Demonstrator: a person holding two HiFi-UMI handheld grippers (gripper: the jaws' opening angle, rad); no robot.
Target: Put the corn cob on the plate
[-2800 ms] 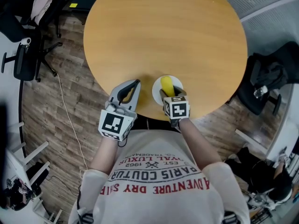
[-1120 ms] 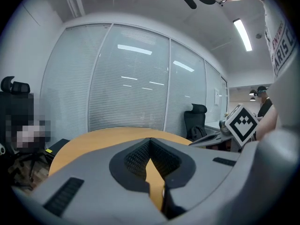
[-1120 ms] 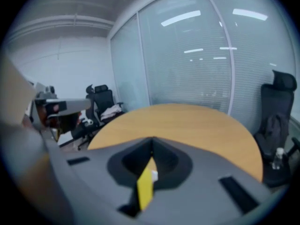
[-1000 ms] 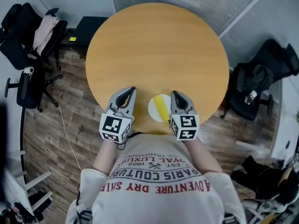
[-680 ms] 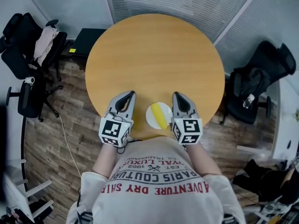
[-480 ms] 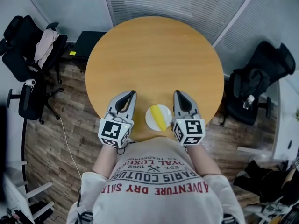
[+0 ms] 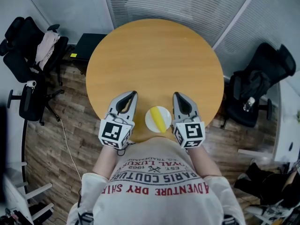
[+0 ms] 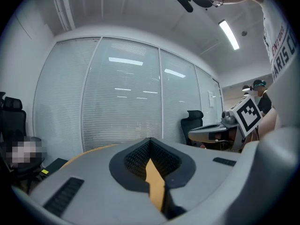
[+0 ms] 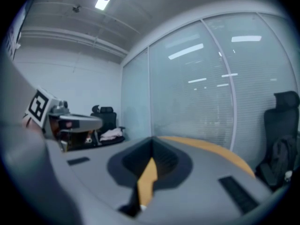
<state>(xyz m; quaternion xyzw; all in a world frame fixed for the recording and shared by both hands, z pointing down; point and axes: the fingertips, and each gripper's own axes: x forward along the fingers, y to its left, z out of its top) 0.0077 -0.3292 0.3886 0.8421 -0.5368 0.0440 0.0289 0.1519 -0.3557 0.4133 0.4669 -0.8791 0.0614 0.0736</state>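
Note:
The yellow corn cob [image 7: 160, 119] lies on the small white plate [image 7: 152, 121] at the near edge of the round wooden table [image 7: 154, 60]. My left gripper [image 7: 133, 93] hovers just left of the plate and is shut, with nothing between its jaws. To the right of the plate my right gripper [image 7: 176, 94] is also shut and empty. In the left gripper view the left gripper [image 8: 150, 140] points almost level, and only a sliver of tabletop shows below its tips. The right gripper [image 9: 151, 139] looks the same in the right gripper view. Neither of those two views shows the plate or the cob.
A black office chair [image 7: 28, 36] draped with clothes stands left of the table, another black chair [image 7: 262, 86] stands at the right. A dark box [image 7: 89, 43] sits on the wood floor by the far left. Glass walls with blinds [image 8: 122, 107] close the room behind.
My right gripper, earlier over the plate at the cob, has let go and now sits right of it. Both grippers have risen slightly in the last second.

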